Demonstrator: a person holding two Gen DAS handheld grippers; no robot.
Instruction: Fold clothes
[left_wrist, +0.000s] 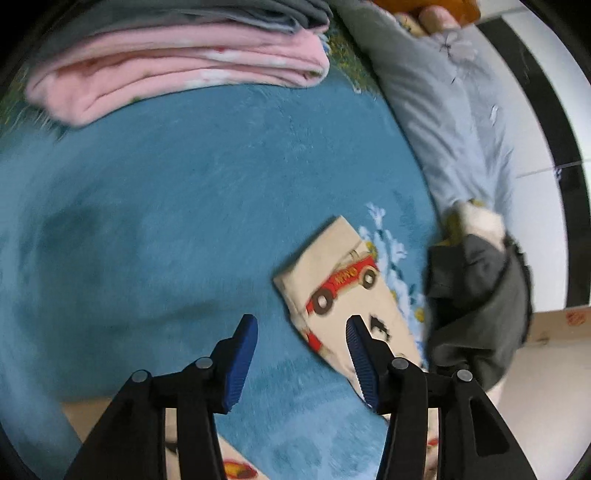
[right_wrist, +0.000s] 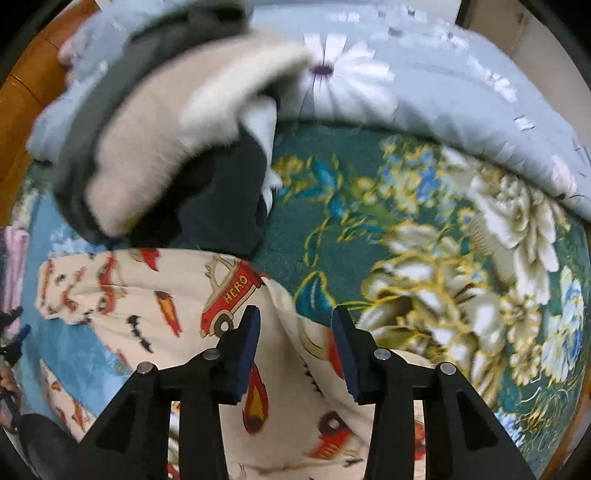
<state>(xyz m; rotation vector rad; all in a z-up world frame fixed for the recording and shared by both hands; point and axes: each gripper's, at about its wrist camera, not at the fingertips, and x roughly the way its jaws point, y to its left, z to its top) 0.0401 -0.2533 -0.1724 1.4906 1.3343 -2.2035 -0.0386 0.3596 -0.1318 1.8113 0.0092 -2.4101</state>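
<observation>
A cream garment printed with red cars (left_wrist: 343, 291) lies on the blue bedspread (left_wrist: 166, 221); one end reaches up and right of my left gripper (left_wrist: 301, 325), which is open with only blue bedspread between its fingers. In the right wrist view the same cream garment (right_wrist: 155, 295) spreads across the lower left, and a raised fold of it runs between the fingers of my right gripper (right_wrist: 295, 317), which is open above it. The left gripper's tip (right_wrist: 14, 332) shows at the far left edge.
Folded pink (left_wrist: 177, 77) and grey (left_wrist: 207, 18) clothes are stacked at the back. A heap of dark grey and cream clothes (right_wrist: 166, 147) lies beside the garment. A light blue quilt (right_wrist: 443, 92) edges the floral blanket (right_wrist: 443, 277). White floor and a cardboard box (left_wrist: 561, 325) lie right.
</observation>
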